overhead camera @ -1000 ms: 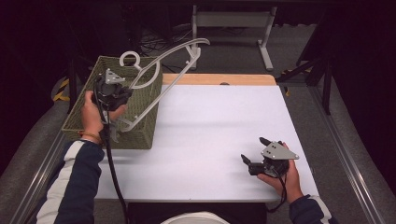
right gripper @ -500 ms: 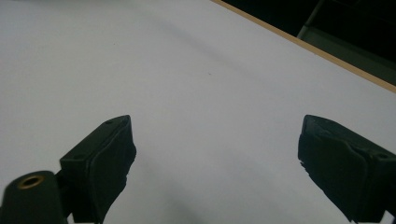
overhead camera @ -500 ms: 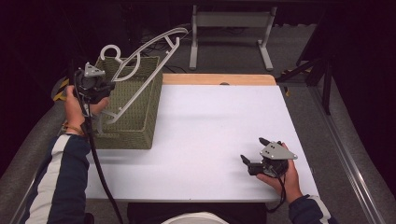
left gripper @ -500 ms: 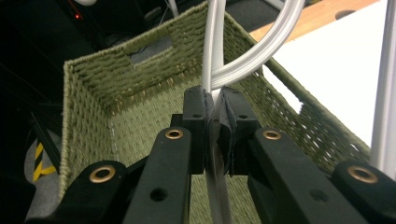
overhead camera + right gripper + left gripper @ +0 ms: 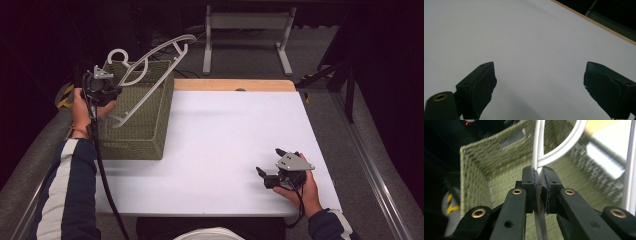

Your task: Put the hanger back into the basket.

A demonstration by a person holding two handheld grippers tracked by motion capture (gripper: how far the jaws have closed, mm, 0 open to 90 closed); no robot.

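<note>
A white plastic clothes hanger (image 5: 150, 70) hangs tilted over the green woven basket (image 5: 145, 125) at the table's left edge. My left gripper (image 5: 107, 92) is shut on it near the hook. In the left gripper view the pads (image 5: 529, 182) pinch the hanger's white bar (image 5: 537, 150), with the basket's inside (image 5: 481, 165) behind. My right gripper (image 5: 267, 175) rests low at the table's front right, open, its jaws wide apart over bare white tabletop (image 5: 524, 50) with nothing between them (image 5: 539, 80).
The white table (image 5: 235, 130) has a wooden strip along its far edge (image 5: 235, 85). A metal stand (image 5: 247, 30) is on the floor behind the table. Dark floor lies on both sides.
My left hand has carried the hanger leftward and slightly down, from over the basket's middle to its left side. The right gripper has stayed still.
</note>
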